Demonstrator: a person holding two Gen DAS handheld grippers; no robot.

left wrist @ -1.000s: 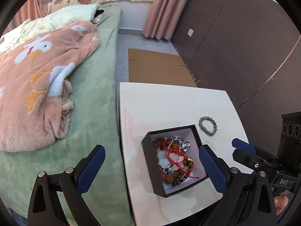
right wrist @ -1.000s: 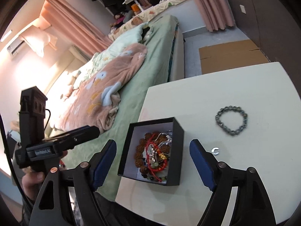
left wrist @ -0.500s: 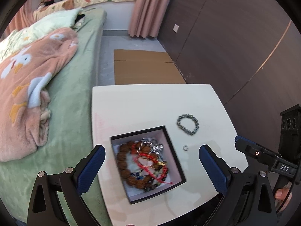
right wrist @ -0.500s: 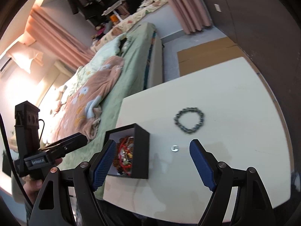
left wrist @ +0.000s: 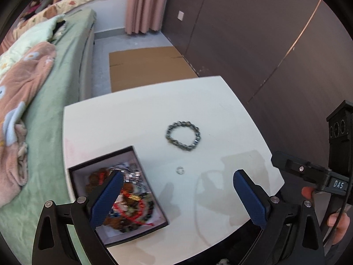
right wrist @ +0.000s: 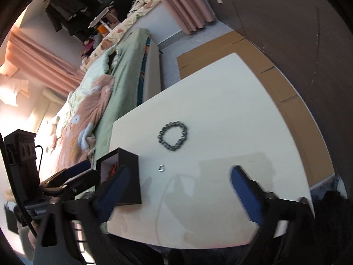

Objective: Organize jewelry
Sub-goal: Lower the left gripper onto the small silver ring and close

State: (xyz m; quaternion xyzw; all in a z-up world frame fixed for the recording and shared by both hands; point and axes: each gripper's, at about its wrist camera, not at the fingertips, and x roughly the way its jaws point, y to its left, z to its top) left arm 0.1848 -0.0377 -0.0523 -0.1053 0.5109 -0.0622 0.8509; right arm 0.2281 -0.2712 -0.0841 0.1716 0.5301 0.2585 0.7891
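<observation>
A black box [left wrist: 141, 167] with a white lining holds a tangle of red, brown and silver jewelry on the white table [left wrist: 136, 114]. It also shows in the right wrist view [right wrist: 130, 176]. A grey beaded bracelet [left wrist: 183, 137] [right wrist: 173, 137] lies loose on the table, and a small silver ring [left wrist: 180, 170] [right wrist: 161, 168] lies nearer me. My left gripper [left wrist: 176, 198] is open and empty, its left finger over the box. My right gripper [right wrist: 178, 194] is open and empty above the table's near edge, the ring ahead of it.
A bed [left wrist: 66, 70] with green sheet and a pink blanket [left wrist: 19, 101] runs along the table's left side. Flat cardboard [left wrist: 145, 66] lies on the floor beyond the table. A dark panelled wall [left wrist: 264, 44] stands to the right.
Both grippers have swung right and moved in over the table. The box has slid to the left in both views, and the bracelet and ring now sit ahead, near the centre.
</observation>
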